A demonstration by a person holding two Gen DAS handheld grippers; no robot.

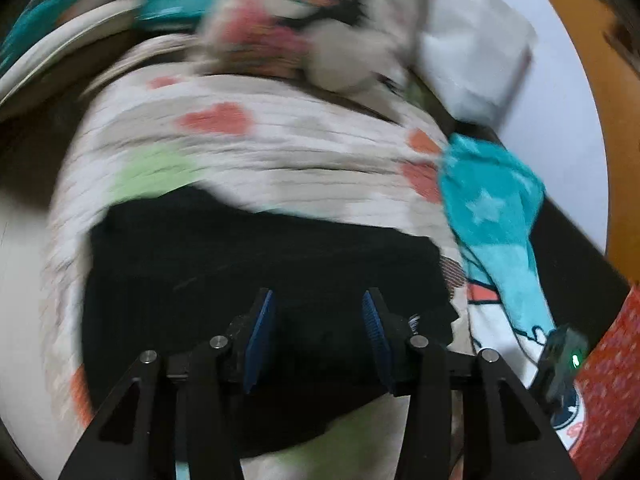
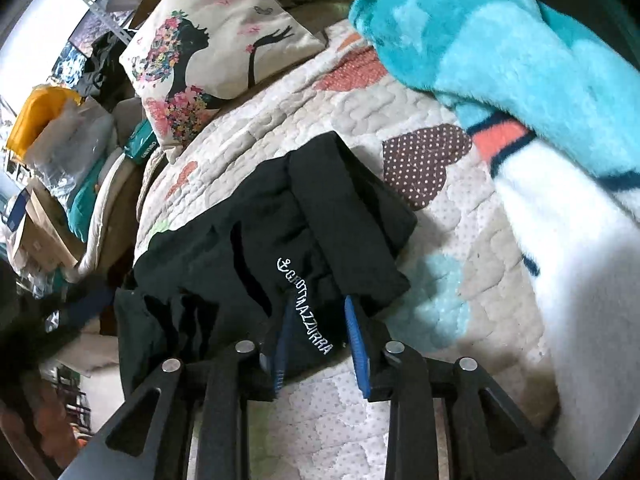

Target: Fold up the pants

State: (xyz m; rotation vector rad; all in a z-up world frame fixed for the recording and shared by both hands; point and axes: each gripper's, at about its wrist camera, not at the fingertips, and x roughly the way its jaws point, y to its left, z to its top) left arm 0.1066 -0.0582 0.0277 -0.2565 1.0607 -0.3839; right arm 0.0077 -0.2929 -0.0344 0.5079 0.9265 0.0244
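Note:
Black pants lie bunched on a quilted bedspread, with white lettering near my right gripper. My right gripper is open, its blue pads either side of the pants' lettered edge; cloth lies between the jaws and covers part of the left pad. In the blurred left wrist view the black pants spread under my left gripper, which is open just above the cloth. The right gripper's body, with a green light, shows at the right edge.
A teal and white fleece blanket lies on the bed's right side. A cushion with a flower-haired woman print sits at the head. Cluttered boxes and bags stand left of the bed.

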